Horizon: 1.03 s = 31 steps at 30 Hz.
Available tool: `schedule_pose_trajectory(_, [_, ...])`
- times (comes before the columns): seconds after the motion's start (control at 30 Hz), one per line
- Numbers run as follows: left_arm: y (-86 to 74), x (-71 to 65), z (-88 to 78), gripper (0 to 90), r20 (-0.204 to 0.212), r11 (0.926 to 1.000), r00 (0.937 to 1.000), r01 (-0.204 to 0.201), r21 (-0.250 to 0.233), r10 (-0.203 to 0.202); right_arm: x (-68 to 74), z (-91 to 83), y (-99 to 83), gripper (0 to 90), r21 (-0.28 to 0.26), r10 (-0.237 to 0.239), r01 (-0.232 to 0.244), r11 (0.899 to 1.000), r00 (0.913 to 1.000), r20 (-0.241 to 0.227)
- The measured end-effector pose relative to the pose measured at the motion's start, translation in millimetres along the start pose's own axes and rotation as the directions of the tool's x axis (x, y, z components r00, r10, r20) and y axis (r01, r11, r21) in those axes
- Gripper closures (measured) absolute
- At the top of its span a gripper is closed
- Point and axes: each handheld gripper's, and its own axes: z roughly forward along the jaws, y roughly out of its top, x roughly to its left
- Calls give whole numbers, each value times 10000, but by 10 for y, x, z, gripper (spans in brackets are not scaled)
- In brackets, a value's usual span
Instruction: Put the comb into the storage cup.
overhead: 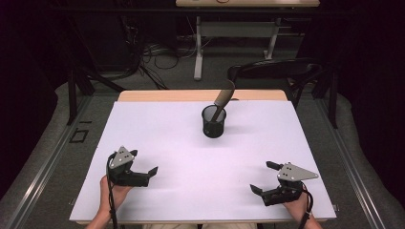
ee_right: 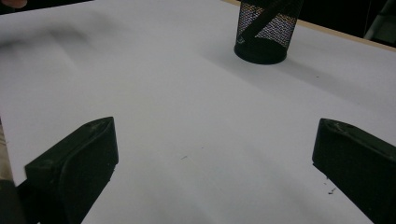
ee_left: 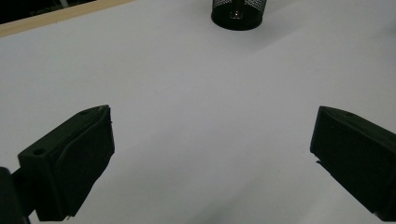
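Note:
A black mesh cup (overhead: 213, 122) stands upright on the white sheet (overhead: 191, 143) past the middle of the table. A brown-handled tool (overhead: 222, 99) leans out of it toward the far right. The cup's base (ee_left: 238, 14) appears at the top of the left gripper view, and the cup (ee_right: 266, 32) sits upper right in the right gripper view. My left gripper (overhead: 143, 162) rests at the near left, jaws wide open and empty (ee_left: 212, 154). My right gripper (overhead: 265, 177) rests at the near right, likewise open with nothing between its jaws (ee_right: 215, 163).
The sheet covers a wooden table whose far edge (overhead: 200, 95) shows as a tan strip. Beyond it stand a dark chair (overhead: 277, 71) and a desk frame (overhead: 236, 33) with cables on the floor. Metal rails (overhead: 43, 157) run along both sides.

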Motion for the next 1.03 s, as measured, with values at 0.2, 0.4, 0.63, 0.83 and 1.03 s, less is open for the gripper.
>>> schedule_pose_trajectory(0.2, [-85,-40,-65,0,-139,10000,9999,43,-43,-43,-1,-3,-2,0,8,25,-25,10000,10000,19])
schedule_pose_trajectory(0.4, [-163,-63,-114,0,-132,10000,9999,87,-46,-87,-3,1,-5,0,2,51,-51,10000,10000,30])
schedule_pose_trajectory(0.63, [-234,-115,-147,0,-92,10000,10000,-2,-51,1,-4,-1,-6,0,-4,61,-61,10000,10000,24])
schedule_pose_trajectory(0.83, [-290,-182,-155,0,-105,9997,9996,-253,-30,253,-3,-2,-7,0,36,51,-51,10000,10000,16])
schedule_pose_trajectory(1.03, [-274,-193,-177,0,-102,9985,9985,-531,-126,530,-3,-8,-2,0,58,-4,3,10000,10000,34])
